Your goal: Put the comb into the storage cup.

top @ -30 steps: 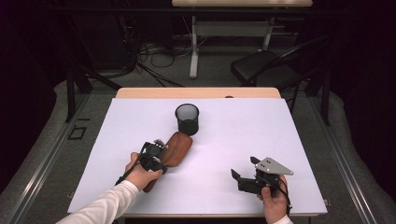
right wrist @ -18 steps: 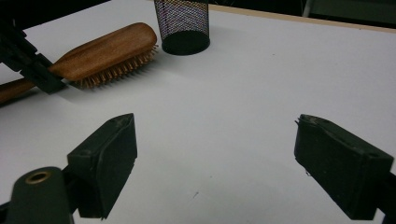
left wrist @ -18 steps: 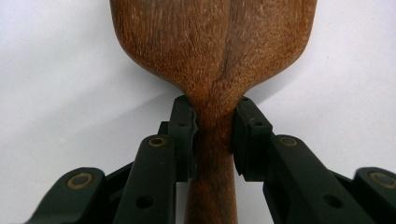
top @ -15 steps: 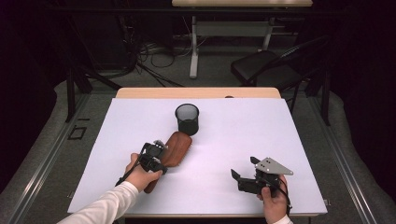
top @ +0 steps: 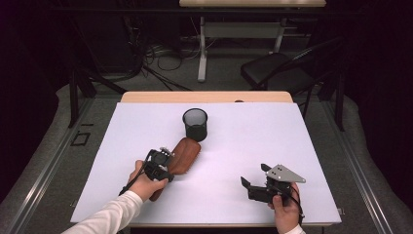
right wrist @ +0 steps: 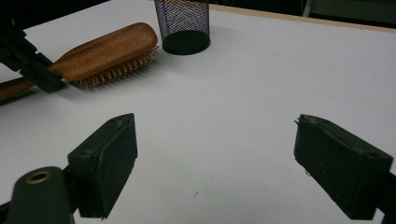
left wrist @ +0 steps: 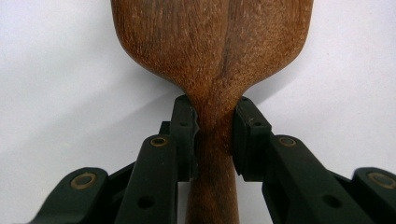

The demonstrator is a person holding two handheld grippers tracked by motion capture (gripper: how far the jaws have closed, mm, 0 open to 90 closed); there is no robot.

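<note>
Now the left gripper's jaws clamp the wooden hairbrush's narrow neck.

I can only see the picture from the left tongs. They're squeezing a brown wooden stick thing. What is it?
Observer: A brown wooden hairbrush. The right tongs' view shows bristles under its oval head, resting on the white table.
Operator: What's past the brush?
Observer: A black mesh cup, upright, just beyond the brush's head.
Operator: Are the other tongs holding something?
Observer: No. The right tongs stand open, nothing between them, near the table's front edge.
Operator: Is my grip on the brush's middle?
Observer: No, the left tongs pinch the narrow neck where handle meets head.
</note>
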